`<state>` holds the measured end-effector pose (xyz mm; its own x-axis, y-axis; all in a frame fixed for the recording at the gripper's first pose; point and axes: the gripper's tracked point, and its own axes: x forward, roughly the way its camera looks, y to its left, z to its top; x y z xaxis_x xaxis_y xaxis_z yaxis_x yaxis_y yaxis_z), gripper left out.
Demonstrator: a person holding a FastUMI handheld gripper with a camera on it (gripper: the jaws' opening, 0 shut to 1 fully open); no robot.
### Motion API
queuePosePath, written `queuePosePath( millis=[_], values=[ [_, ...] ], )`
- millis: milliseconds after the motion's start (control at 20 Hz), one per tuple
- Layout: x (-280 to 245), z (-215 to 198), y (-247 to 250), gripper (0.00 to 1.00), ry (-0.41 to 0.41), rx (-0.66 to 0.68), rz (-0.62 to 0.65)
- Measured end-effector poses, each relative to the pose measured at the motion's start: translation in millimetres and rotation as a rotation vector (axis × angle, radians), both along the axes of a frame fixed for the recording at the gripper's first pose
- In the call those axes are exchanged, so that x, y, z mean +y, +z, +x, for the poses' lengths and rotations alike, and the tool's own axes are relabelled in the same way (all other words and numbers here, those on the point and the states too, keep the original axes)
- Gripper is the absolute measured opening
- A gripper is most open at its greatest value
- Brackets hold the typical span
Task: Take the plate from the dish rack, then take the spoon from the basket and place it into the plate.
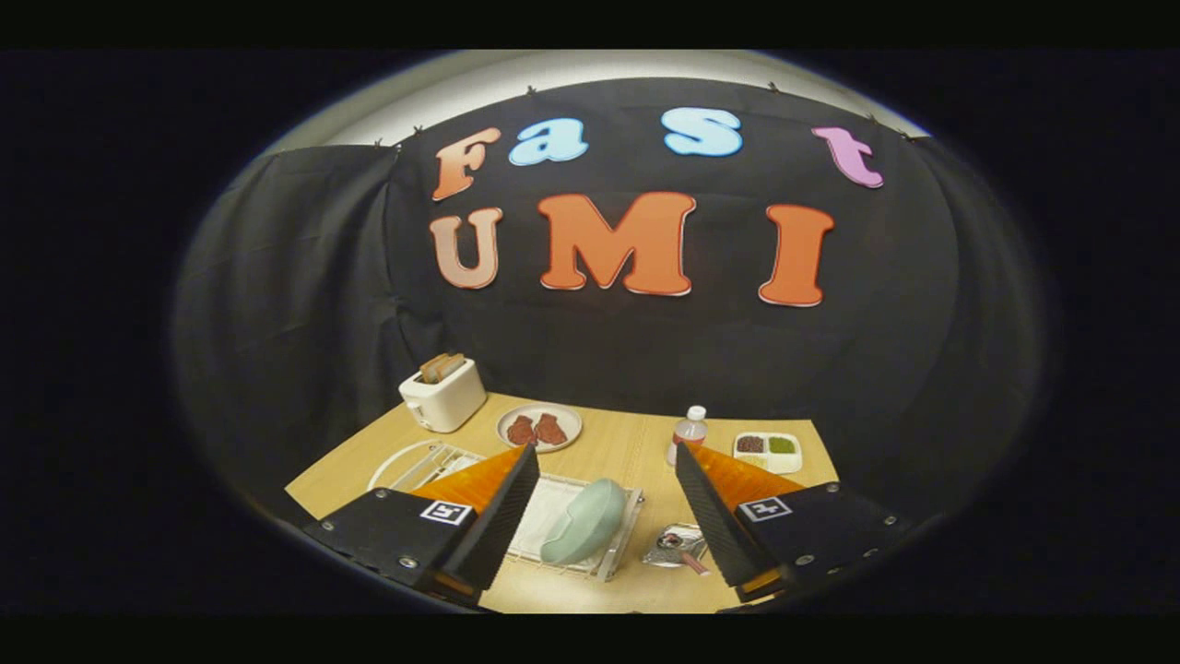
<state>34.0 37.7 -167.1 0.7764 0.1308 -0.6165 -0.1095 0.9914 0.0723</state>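
jaws wide apart above plate (584, 521)

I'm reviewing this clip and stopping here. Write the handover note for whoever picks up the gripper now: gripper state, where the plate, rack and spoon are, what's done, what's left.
Gripper: open, holding nothing, above the table.
Plate: pale green, on edge in the dish rack, between the fingers.
Spoon: appears to lie in the small shiny basket beside the rack, near the right finger; too small to be sure.
Done: nothing yet.
Left: lift the plate out and set it down, then fetch the spoon and put it in the plate.
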Motion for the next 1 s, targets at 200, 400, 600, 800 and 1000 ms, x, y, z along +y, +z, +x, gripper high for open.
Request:
queuePosePath(
  millis=[200, 400, 600, 800, 1000],
  values=[
    [10.2, -4.0, -43.6, 0.89, -0.002, 0.213, 0.047],
    [18.6, -10.8, -81.4, 0.84, 0.002, 0.402, 0.056],
    [21.9, -15.4, -116.3, 0.83, 0.004, 0.539, 0.028],
    [23.1, -22.7, -153.0, 0.76, -0.01, 0.691, 0.003],
    [19.6, -28.0, -181.2, 0.68, -0.024, 0.77, -0.067]
  ],
)
